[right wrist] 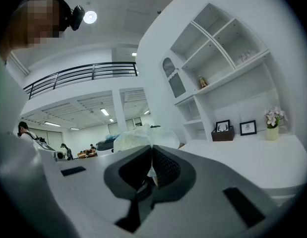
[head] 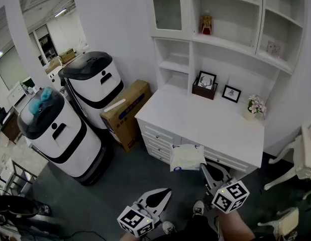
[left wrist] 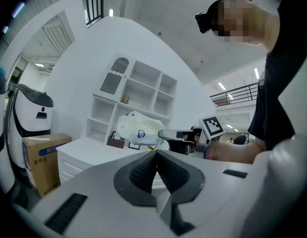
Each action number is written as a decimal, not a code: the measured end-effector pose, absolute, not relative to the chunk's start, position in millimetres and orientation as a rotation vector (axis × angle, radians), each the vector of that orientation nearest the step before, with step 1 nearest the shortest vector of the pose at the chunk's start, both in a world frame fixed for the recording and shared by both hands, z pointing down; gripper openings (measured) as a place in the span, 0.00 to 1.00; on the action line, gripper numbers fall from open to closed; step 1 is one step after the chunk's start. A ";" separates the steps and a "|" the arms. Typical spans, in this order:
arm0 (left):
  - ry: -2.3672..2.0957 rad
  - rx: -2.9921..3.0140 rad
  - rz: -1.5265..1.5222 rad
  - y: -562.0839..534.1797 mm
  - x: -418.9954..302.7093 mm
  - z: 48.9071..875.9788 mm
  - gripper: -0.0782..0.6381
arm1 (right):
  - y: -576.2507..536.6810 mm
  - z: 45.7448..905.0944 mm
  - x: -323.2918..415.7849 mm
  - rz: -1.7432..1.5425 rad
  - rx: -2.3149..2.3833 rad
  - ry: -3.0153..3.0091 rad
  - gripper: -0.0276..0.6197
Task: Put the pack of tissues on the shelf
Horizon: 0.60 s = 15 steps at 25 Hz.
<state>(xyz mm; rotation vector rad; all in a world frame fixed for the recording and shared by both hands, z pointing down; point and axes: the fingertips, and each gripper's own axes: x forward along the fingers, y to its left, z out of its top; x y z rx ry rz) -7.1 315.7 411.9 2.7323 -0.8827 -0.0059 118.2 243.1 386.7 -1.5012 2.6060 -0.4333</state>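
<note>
Gripping the pack of tissues (head: 187, 157) by its near edge, the right tool (head: 204, 168) holds it in the air by the front edge of the white surface (head: 205, 122). The shelf (head: 223, 43) stands ahead and higher, at the surface's far side, so the pack has to go forward and up. Its long side lies across the tool's line. The left tool (head: 165, 192) is clamped shut on nothing, lower, to the left and farther from the shelf.

The pack of tissues (head: 187, 157) is soft and pale, in a plastic wrap with a small blue mark. The right gripper (head: 202, 166) pinches its edge in the air. The white shelf (head: 223, 43) is well apart.
</note>
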 end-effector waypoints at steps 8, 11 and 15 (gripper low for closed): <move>-0.880 2.731 -0.012 320.8 -8.5 411.0 0.12 | 247.5 383.9 115.2 -0.423 -1.495 2.610 0.05; -0.877 2.734 -0.011 321.0 -8.5 410.4 0.12 | 247.2 384.0 116.0 -0.408 -1.499 2.613 0.05; -0.876 2.737 -0.008 321.3 -7.9 411.9 0.12 | 247.5 386.0 119.8 -0.402 -1.511 2.600 0.05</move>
